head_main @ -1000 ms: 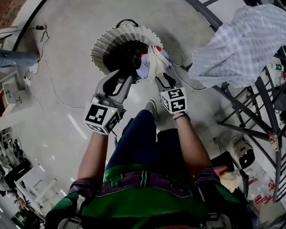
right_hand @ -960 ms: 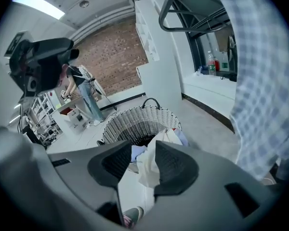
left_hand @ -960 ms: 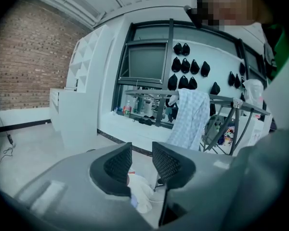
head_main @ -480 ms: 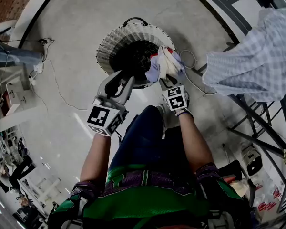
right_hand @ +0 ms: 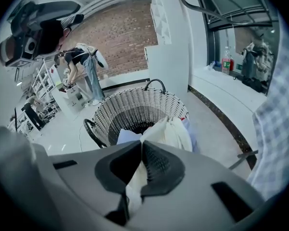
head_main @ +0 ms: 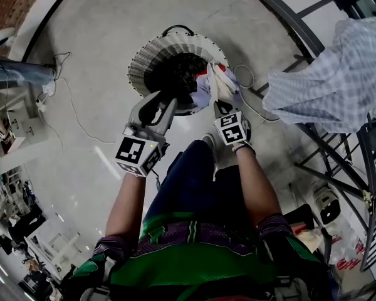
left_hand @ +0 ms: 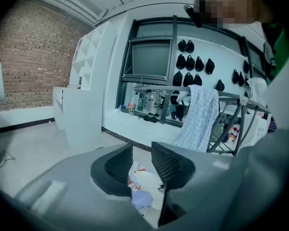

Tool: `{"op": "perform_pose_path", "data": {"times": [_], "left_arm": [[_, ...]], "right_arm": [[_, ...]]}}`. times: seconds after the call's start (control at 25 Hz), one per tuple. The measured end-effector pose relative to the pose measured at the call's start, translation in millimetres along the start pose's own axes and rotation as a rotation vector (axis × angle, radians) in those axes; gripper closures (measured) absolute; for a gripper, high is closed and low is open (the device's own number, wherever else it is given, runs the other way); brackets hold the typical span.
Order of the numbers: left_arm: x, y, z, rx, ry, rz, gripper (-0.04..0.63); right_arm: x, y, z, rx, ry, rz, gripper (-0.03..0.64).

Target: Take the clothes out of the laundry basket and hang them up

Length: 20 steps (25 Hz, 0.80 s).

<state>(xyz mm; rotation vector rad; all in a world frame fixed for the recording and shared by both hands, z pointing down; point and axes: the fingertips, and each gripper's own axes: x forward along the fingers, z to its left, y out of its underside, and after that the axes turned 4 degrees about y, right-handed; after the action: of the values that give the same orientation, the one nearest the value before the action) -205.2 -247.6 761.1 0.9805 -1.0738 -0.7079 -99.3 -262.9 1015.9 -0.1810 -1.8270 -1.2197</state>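
Grip check: your right gripper point(head_main: 219, 106) has just been closing, and its jaws are now clenched on a fold of the white garment point(right_hand: 172, 131), with cloth running down between the pads. Your left gripper point(left_hand: 142, 154), just to the left, has narrowed a little but stands apart. It presses on nothing, and cloth shows only beyond its gap.

The garment lies bunched on the right rim of the laundry basket point(head_main: 144, 58), partly over a pale blue piece point(right_hand: 126, 135).

Judgement: the pinch sits on a thin fold, so lift slowly and straight up until the garment clears the rim. Watch that the blue piece does not ride up with it. Bring the left gripper across to take a second edge so the cloth spreads.

Far right, the drying rack point(head_main: 329, 146) already carries a checked shirt point(head_main: 326, 80). Aim for a bare rail beside it.
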Motion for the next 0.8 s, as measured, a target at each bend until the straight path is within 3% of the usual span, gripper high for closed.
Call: {"op": "perform_pose_path", "data": {"times": [0.28,0.8], "left_arm": [[-19.3,-58.9,-6.8,-0.007,0.02,0.011,0.469],[-66.1,-153.8,-18.3,0.005,0.013,-0.044,0.469]], "right_arm": [[-59.2,-46.7,11.7,-0.011,-0.018,0.038,0.606],[-182.0,-143.8,12.4,-0.069,0.04,0.007,0.606]]}}
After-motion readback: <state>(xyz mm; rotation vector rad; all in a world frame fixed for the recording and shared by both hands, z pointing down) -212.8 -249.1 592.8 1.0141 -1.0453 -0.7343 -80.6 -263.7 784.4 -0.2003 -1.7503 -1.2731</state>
